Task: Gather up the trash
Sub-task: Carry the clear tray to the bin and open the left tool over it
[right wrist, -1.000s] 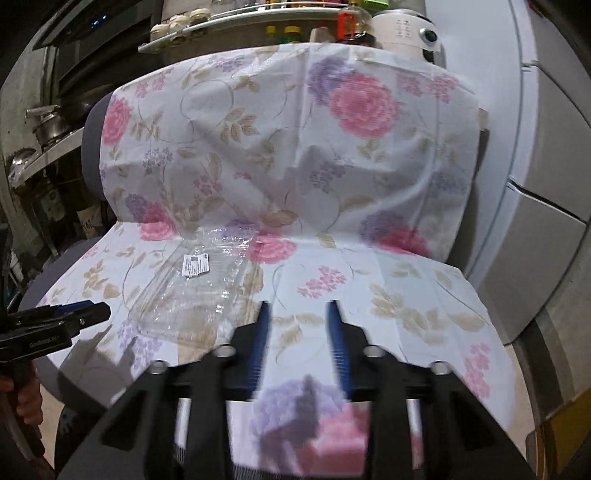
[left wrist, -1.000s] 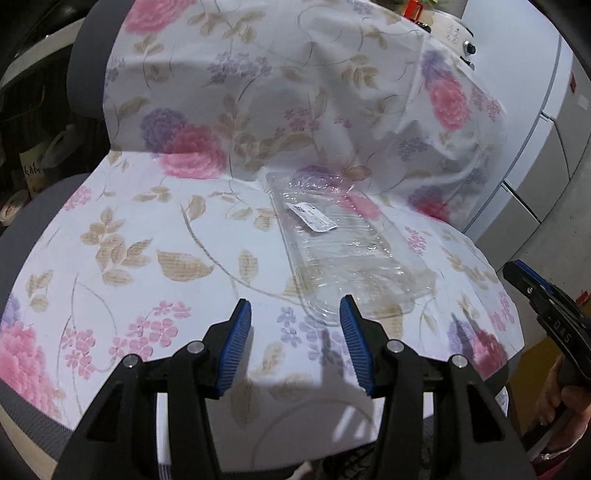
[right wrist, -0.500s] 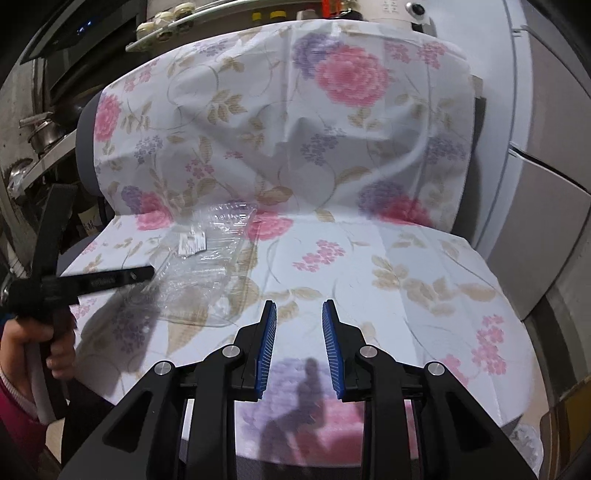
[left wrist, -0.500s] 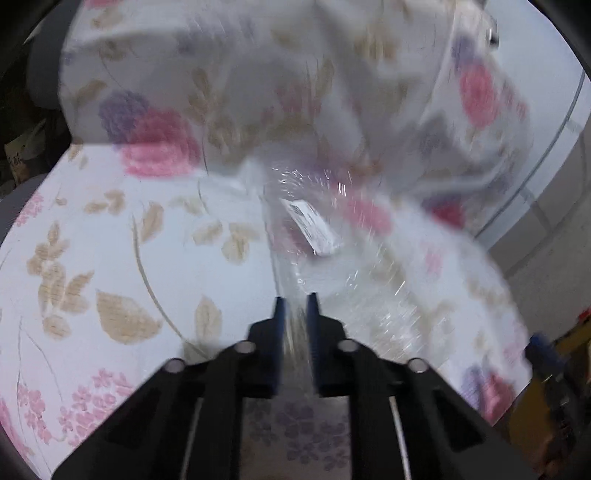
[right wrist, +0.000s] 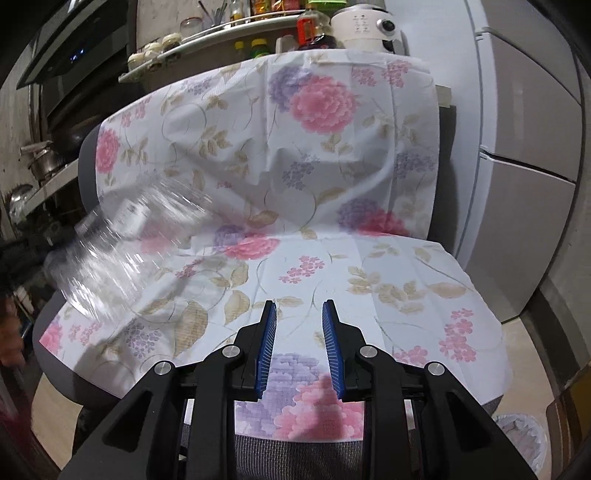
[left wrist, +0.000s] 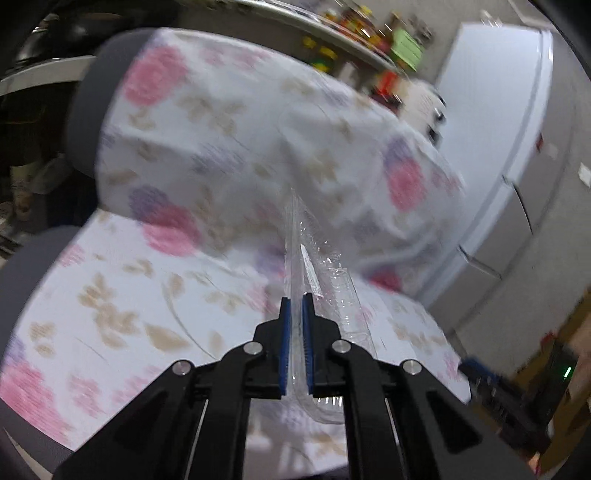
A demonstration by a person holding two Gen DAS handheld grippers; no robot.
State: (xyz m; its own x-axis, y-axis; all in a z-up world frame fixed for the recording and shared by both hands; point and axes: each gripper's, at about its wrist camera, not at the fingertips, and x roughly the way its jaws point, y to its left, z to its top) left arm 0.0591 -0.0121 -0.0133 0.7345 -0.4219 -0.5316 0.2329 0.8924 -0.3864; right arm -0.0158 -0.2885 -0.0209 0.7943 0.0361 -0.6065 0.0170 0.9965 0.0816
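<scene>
Pinching the clear plastic tray (left wrist: 325,280) edge-on, the left claw (left wrist: 294,314) is clamped on its rim, tray raised above the floral cloth (left wrist: 110,295) covering the chair. Right claw (right wrist: 299,325) hangs part-open, empty, over the seat's front edge.

No text can be read anywhere in either view. The clear, crinkled plastic tray (left wrist: 325,280) carries a small white paper label (left wrist: 309,271) with dark print, seen edge-on in the left wrist view and smeared by blur in the right wrist view (right wrist: 131,216), so its wording cannot be made out. The white rounded appliance (right wrist: 364,26) beyond the chair's top edge shows a few tiny dark marks on its front, too small to read.
</scene>
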